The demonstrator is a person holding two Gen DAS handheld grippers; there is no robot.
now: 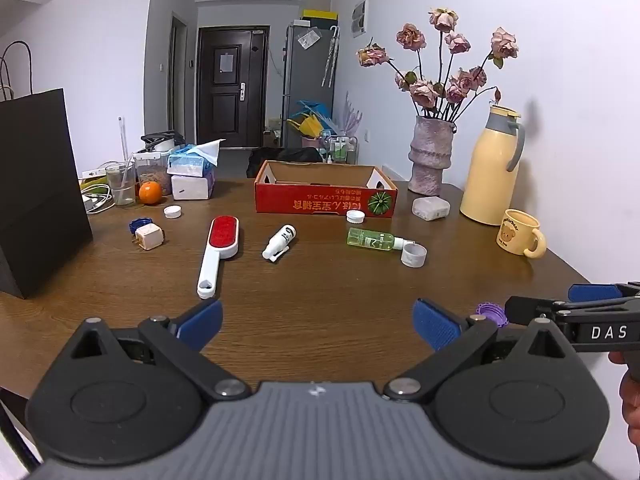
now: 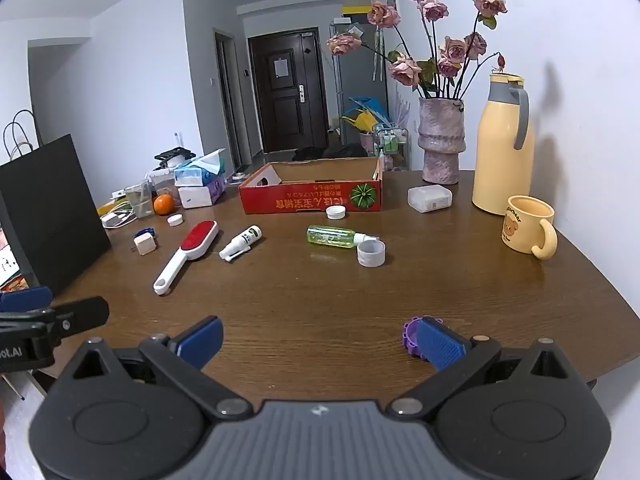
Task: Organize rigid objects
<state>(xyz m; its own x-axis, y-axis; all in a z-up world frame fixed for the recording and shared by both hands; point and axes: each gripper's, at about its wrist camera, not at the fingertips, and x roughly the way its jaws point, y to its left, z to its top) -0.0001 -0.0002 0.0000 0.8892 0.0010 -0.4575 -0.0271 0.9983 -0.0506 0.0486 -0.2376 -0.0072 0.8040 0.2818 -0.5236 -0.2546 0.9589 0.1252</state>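
1. Left gripper [image 1: 318,322]: jaws spread wide, nothing between them, hovering over bare wooden table [image 1: 320,280].
2. Right gripper [image 2: 320,340]: equally wide, empty; purple cap [image 2: 410,336] lies just beside its right finger.
3. Mid-table, loose: lint brush [image 1: 219,252], white spray bottle [image 1: 279,242], green bottle [image 1: 374,239] touching a grey cap [image 1: 414,254].
4. Red cardboard box [image 1: 326,200] stands behind them, open-topped.

Dark wood bench [image 1: 320,280], bearing: red cardboard box [image 1: 326,200]; lint brush [image 1: 219,254]; white spray bottle [image 1: 279,242]; green bottle [image 1: 372,238] beside grey cap [image 1: 414,255]; purple cap [image 1: 491,313]; white plug [image 1: 148,237]; orange [image 1: 150,193]; vase [image 1: 430,156]; yellow flask [image 1: 490,168]; mug [image 1: 519,233]; black bag [image 1: 38,188]
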